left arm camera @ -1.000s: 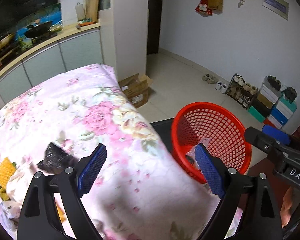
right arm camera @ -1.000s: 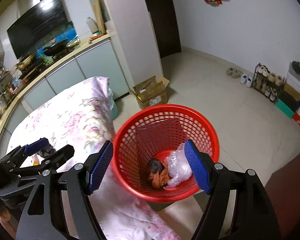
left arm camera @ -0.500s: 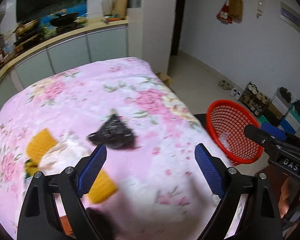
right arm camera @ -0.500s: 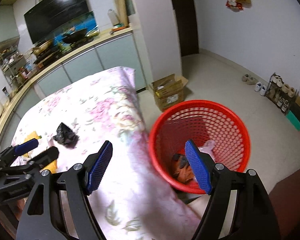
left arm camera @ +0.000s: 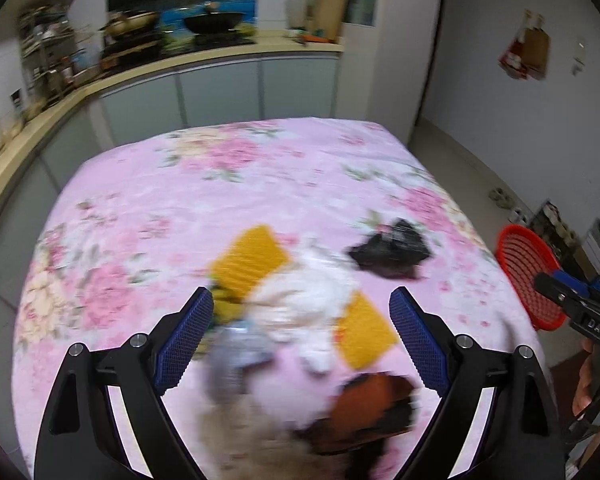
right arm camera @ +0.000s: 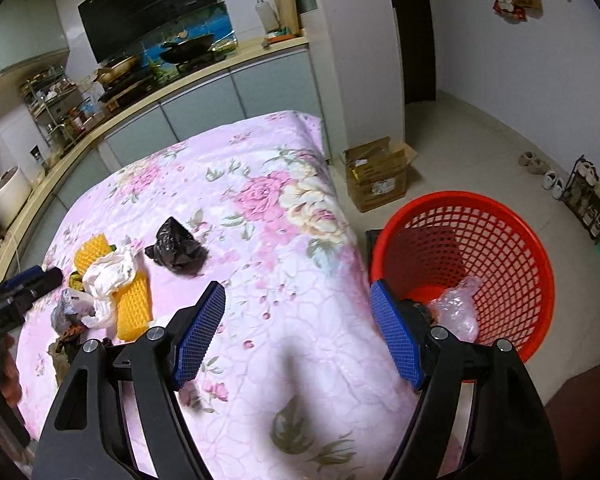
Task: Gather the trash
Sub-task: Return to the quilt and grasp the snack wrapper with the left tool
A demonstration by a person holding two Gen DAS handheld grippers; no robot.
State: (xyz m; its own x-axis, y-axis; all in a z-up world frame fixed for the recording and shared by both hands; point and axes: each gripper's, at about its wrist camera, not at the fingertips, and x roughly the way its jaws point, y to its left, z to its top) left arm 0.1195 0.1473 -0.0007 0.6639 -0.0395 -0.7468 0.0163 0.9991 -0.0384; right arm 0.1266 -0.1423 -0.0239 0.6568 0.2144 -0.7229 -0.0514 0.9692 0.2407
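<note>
Trash lies on a pink floral tablecloth: a crumpled black bag, white crumpled paper, yellow ridged pieces, a grey wrapper and an orange-brown scrap. My left gripper is open and empty, just above the white paper pile. My right gripper is open and empty over the table's right edge, beside a red mesh basket that holds a clear plastic bag and a dark scrap.
A kitchen counter with pans runs behind the table. A cardboard box sits on the floor by a white pillar. Shoes and a rack line the right wall. The right gripper shows in the left wrist view.
My left gripper has swung left from the basket to the trash pile on the table. My right gripper has also swung left, from over the basket to the table edge.
</note>
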